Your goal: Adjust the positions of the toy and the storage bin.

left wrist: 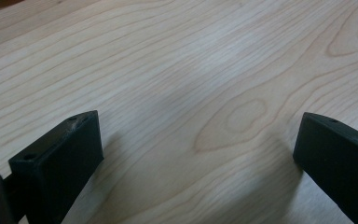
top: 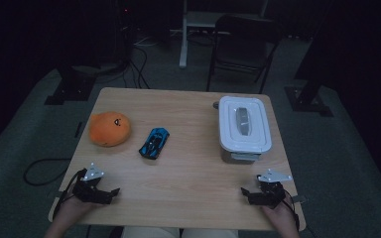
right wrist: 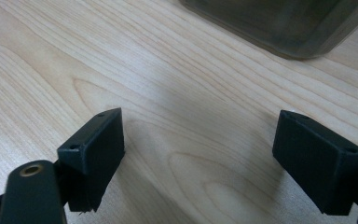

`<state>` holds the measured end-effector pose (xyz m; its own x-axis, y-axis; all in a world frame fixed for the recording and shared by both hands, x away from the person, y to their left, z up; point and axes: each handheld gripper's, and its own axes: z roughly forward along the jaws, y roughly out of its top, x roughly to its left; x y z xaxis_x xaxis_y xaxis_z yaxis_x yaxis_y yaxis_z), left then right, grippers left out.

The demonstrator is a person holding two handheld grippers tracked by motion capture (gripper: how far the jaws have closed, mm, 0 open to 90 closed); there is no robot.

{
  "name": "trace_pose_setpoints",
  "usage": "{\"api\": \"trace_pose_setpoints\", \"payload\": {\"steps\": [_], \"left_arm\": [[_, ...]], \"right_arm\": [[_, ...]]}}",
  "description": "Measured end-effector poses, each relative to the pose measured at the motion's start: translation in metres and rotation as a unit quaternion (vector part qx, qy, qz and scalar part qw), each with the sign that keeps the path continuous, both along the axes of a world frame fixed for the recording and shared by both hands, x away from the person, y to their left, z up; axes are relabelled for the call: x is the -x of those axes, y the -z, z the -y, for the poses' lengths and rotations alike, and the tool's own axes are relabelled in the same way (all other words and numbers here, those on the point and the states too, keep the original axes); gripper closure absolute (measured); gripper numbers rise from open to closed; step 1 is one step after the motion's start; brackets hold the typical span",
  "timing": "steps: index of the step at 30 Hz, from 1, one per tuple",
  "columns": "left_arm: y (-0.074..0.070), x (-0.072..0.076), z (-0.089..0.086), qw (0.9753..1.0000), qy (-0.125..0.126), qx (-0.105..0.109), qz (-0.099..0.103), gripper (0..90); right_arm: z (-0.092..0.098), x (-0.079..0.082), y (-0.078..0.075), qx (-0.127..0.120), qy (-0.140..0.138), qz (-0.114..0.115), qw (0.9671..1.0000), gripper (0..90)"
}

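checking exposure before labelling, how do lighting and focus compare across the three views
High view: dim, room near black, yet the table, car and box read clearly. Left gripper view: bright, soft shadows under the jaws. Right gripper view: bright too, box blurred at top.

1. Left hand-held gripper: sits low at the near left of the table, jaws wide apart with nothing between them. The left gripper view shows both black jaws spread to the frame edges over bare wood.
2. Left hand wraps the body from behind; the forearm enters from the bottom edge and the grey plate faces up.
3. Right hand-held gripper: near right of the table, jaws also wide apart and holding nothing. Its own view shows the jaw tips close over the wood.
4. Right hand holds it from behind, plate up, with the cable trailing right.
5. Both grippers angle inward, well apart from each other.
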<state>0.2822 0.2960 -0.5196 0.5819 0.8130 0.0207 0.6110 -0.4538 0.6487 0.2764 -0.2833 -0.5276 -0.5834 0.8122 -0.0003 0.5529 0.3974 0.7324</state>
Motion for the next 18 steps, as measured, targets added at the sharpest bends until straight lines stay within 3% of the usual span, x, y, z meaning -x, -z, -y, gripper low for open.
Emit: {"api": "trace_pose_setpoints", "payload": {"steps": [7,18], "left_arm": [[-0.006,-0.01,0.015,0.9999,0.009,0.005,-0.003,3.3],[-0.026,-0.028,0.038,0.9996,0.023,0.014,0.003,3.1]], "right_arm": [[0.0,0.0,0.0,0.0,-0.002,0.0,1.0,16.2],[0.0,0.0,0.0,0.0,-0.003,0.0,1.0,16.2]]}}
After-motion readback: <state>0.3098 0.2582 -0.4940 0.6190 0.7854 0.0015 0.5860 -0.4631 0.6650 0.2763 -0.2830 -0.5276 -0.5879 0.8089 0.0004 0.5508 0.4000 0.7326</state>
